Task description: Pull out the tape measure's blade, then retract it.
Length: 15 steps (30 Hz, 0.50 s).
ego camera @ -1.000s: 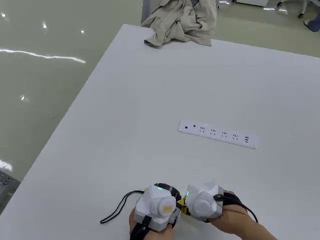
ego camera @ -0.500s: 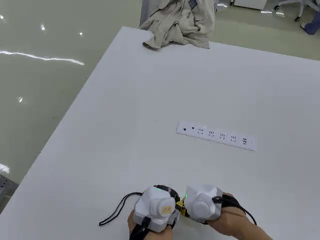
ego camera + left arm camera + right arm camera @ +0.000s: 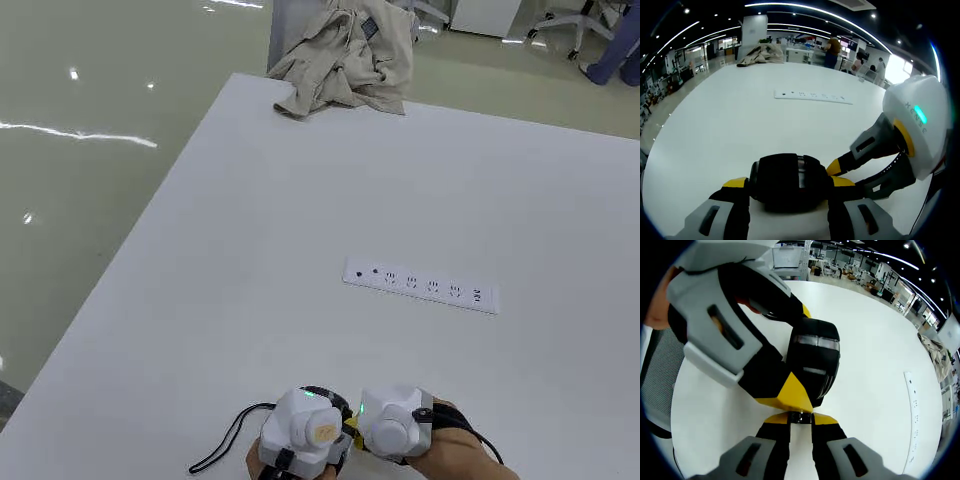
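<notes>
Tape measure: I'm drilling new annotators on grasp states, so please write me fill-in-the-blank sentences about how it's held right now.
The left gripper clamps the tape measure, whose case is ____ in colour.
The right gripper pinches the blade tip with its jaws ____.
On the table, the white power strip is touched by ____ gripper.
Missing: black; shut; neither.

Looked like a large open-plan lab hall | noted long white workbench point(image 3: 250, 300) carrying a power strip point(image 3: 420, 286) | glossy pale-green floor point(image 3: 100, 100) under curved ceiling light strips point(image 3: 805, 7) | rows of benches and equipment point(image 3: 840, 265) behind, people point(image 3: 832, 47) standing far off
</notes>
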Tool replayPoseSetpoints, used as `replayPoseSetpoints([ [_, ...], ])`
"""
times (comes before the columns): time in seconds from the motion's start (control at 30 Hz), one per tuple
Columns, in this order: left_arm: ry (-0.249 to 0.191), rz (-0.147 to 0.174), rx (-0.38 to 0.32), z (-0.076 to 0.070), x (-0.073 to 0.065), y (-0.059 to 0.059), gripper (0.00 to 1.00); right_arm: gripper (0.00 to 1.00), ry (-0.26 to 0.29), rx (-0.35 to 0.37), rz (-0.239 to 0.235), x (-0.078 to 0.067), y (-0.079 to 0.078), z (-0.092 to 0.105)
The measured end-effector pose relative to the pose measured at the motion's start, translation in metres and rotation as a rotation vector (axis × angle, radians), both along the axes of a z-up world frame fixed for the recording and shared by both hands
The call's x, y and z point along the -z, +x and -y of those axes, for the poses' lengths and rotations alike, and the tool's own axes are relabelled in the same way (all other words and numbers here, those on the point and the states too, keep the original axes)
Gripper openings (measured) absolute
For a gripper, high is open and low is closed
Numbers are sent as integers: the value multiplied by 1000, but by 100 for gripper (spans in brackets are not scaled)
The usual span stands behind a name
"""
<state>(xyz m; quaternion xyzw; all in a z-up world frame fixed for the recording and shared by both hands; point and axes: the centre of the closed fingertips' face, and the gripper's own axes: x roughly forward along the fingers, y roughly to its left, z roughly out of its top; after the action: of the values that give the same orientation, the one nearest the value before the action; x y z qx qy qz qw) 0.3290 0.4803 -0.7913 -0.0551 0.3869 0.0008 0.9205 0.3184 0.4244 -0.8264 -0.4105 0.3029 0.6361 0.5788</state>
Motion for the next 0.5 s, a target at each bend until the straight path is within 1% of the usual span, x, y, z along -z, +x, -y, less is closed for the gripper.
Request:
replayPoseSetpoints([
  [0.17, 1, 2, 5, 0, -2, 0, 60, 16, -3, 3, 8, 1, 0, 0],
  [0.37, -2, -2, 12, 0, -1, -2, 61, 17, -11, 10, 19, -1, 1, 2],
  [0.43, 3, 1, 20, 0, -2, -2, 61, 17, -17, 19, 22, -1, 2, 5],
  [0.5, 5, 1, 22, 0, -2, -2, 61, 19, -19, 45, 23, -1, 5, 9],
])
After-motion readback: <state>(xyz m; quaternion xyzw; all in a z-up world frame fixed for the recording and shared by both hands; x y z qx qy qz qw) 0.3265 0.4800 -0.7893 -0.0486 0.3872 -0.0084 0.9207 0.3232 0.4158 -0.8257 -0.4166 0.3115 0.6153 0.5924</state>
